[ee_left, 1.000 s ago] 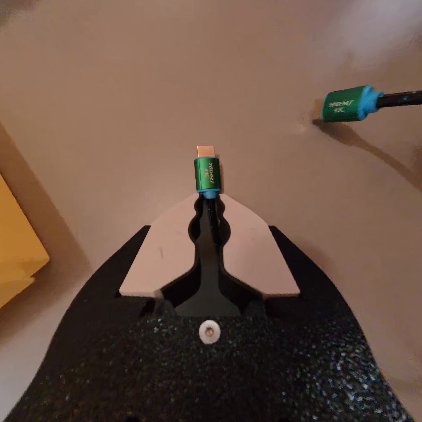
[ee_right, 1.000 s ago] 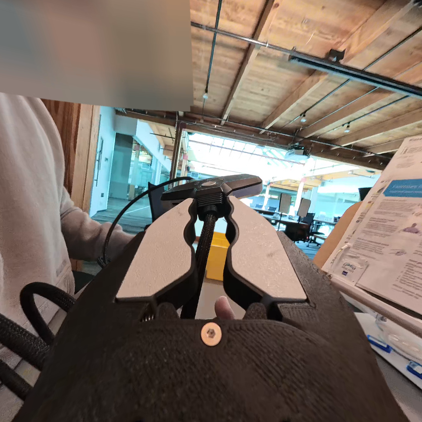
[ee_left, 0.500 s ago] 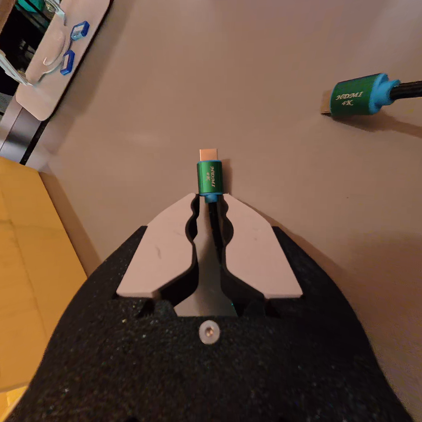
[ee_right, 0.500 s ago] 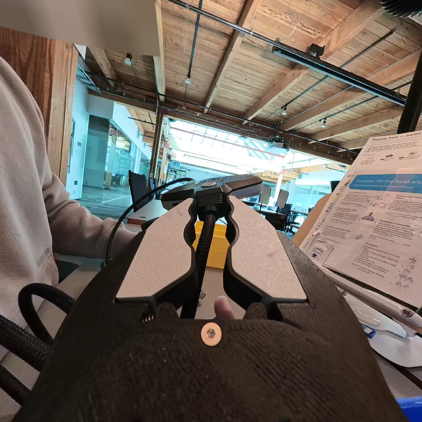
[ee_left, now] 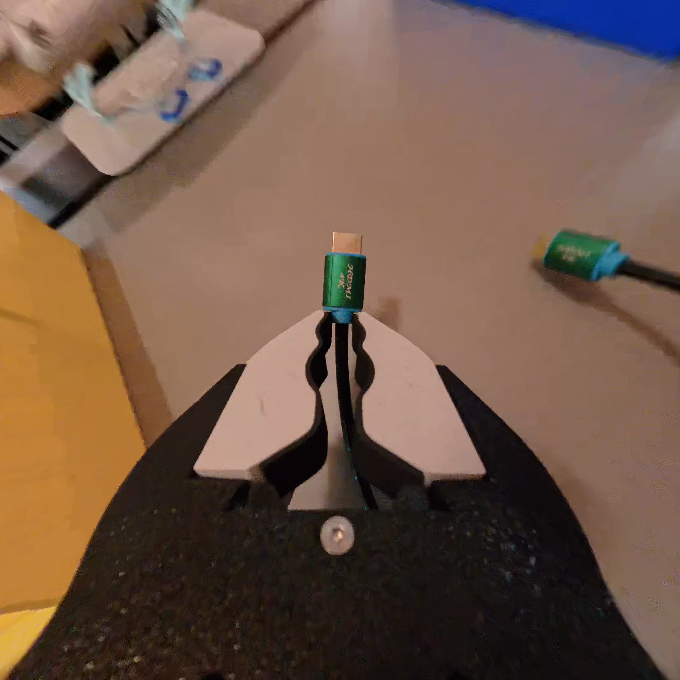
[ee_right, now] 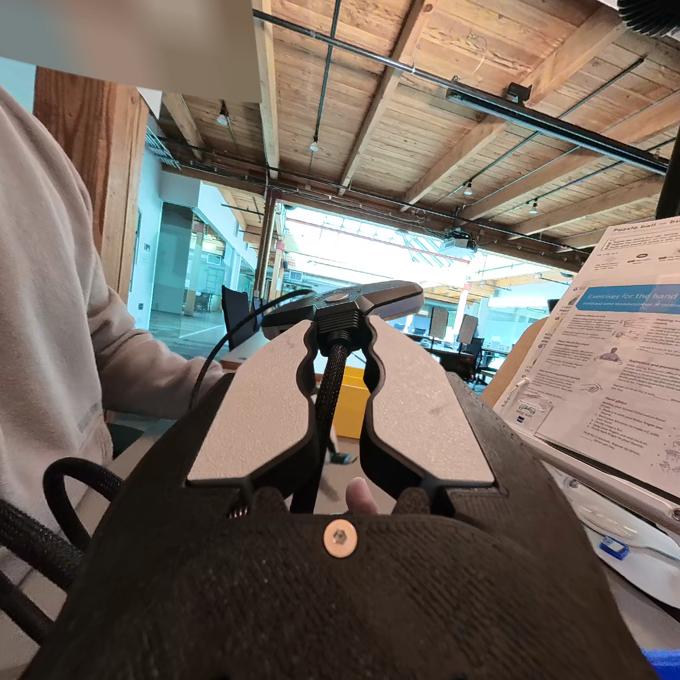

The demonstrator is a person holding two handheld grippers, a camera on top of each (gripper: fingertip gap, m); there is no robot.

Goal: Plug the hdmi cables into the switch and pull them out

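Left gripper (ee_left: 340,319) is clamped on the blue collar of a green metal HDMI plug (ee_left: 344,280) above the grey table (ee_left: 441,154), a second green plug (ee_left: 581,259) lying to its right; right gripper (ee_right: 337,327) is clamped on the black switch (ee_right: 342,307) at its ribbed cable neck.

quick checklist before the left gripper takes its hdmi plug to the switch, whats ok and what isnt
1. Left gripper holds the cable just behind the green plug: ok.
2. Gold connector tip sticks out clear ahead of the jaws: ok.
3. Right gripper holds the black switch by its braided cable end: ok.
4. Switch port facing the plug: cannot tell, no port visible.
5. Plug and switch lined up: not ok, neither view shows both.
6. Second green plug lies on the table, off to the side: ok.
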